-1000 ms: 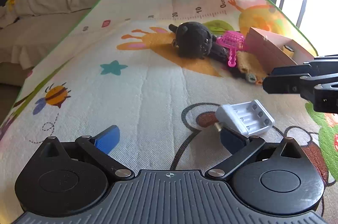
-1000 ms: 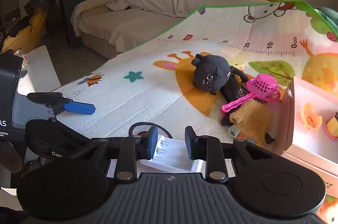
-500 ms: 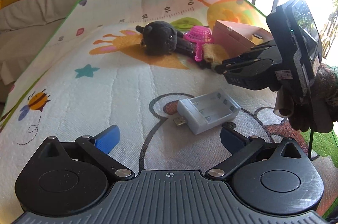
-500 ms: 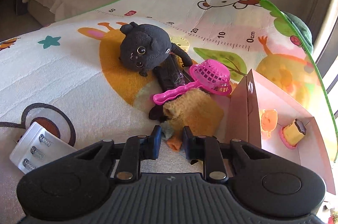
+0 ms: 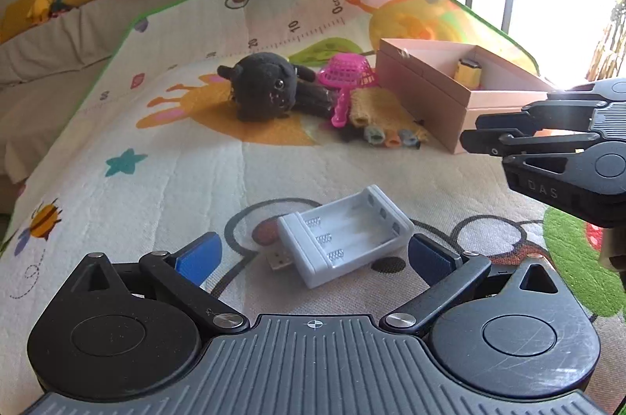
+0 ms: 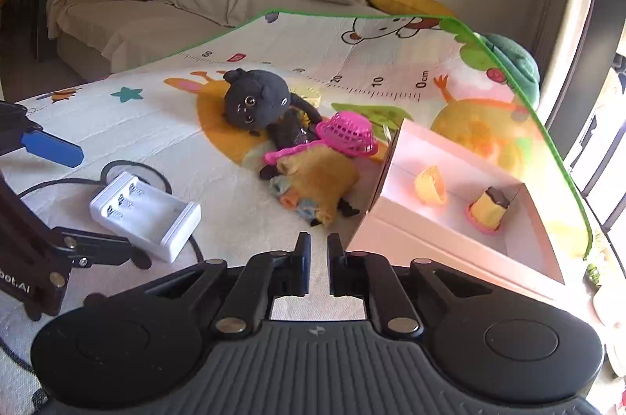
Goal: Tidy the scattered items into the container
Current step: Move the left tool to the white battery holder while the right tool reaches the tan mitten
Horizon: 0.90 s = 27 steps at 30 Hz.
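Note:
A white battery charger (image 5: 344, 235) with a USB plug lies flat on the play mat, between the wide-apart blue fingertips of my open left gripper (image 5: 315, 254); the pads do not touch it. My right gripper (image 6: 317, 250) hovers over bare mat in front of the pink box (image 6: 430, 239), its jaws opening from a narrow gap with nothing between them. In the left wrist view the right gripper (image 5: 469, 139) reaches in from the right. A black plush (image 6: 254, 102), a pink toy strainer (image 6: 346, 133) and a yellow knitted glove (image 6: 317, 176) are piled beside the box.
The open pink box (image 5: 450, 90) holds a yellow cake toy (image 6: 489, 207) and an orange piece (image 6: 430, 184). The mat's green edge (image 6: 555, 149) runs behind the box. A sofa (image 6: 156, 8) with cushions and soft toys stands beyond the mat.
My right gripper left the charger, swung toward the pile by the box, then drew back; its jaws closed and have parted a little. The charger now lies between my left fingers.

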Tool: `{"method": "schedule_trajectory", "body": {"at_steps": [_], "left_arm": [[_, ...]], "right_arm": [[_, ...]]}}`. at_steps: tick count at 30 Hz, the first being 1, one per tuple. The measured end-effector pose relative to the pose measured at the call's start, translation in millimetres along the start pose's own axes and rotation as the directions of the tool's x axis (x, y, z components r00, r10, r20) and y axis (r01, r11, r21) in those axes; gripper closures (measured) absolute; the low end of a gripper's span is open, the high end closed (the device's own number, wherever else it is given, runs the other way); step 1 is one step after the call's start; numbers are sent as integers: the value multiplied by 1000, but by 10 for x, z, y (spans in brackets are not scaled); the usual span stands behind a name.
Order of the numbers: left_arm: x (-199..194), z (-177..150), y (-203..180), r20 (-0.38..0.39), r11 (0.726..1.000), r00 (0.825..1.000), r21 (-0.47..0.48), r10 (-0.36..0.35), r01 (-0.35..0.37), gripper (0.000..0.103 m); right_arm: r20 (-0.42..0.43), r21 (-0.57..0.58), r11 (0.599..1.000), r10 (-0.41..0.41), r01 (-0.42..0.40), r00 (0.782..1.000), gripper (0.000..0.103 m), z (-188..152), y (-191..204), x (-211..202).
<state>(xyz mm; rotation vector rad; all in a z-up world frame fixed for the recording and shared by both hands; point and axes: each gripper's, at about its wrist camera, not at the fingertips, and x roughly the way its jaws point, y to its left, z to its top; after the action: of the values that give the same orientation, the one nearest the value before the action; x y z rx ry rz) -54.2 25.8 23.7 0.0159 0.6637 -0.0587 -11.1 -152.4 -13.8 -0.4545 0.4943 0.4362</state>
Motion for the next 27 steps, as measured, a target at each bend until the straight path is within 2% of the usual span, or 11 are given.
{"method": "schedule_trajectory", "body": {"at_steps": [4,7,8,10,11,12,13,15,17,23,27], "left_arm": [[-19,-4,203,-21,999,1000,-42,9,-9,0],[-55,2,331,-7,998,1000,-61,12,-13,0],[-59,1,364,-6,997,1000,-71,14,-14,0],[-66,-10,413,-3,996,1000,-90,13,-13,0],[-68,-18,427,-2,995,1000,-97,10,-10,0],[-69,-28,436,-3,995,1000,-102,5,-5,0],[-68,-39,437,-4,995,1000,-104,1,-1,0],[-69,-59,426,-6,995,1000,-102,-5,4,0],[-76,-77,397,-7,995,1000,-96,-12,11,0],[-101,-101,247,-9,997,999,-61,-40,39,0],[-98,-68,162,-1,998,1000,-56,-9,9,0]], "right_arm": [[-45,-9,999,36,-36,998,80,217,165,392],[-61,-44,999,11,-14,998,57,311,298,686],[-72,-47,999,-1,-3,997,52,330,328,792],[-78,-35,999,-18,15,997,52,354,342,912],[-81,-42,999,-18,14,997,55,370,345,935],[-87,-53,999,-5,1,996,72,384,346,937],[-99,-66,998,5,-12,995,81,387,347,932],[-108,-88,996,-2,-7,994,95,347,336,883],[-116,-80,997,5,-14,993,103,271,286,777],[-90,-70,997,29,-35,996,103,-23,159,184],[-66,28,999,45,-43,997,98,20,2,146]]}}
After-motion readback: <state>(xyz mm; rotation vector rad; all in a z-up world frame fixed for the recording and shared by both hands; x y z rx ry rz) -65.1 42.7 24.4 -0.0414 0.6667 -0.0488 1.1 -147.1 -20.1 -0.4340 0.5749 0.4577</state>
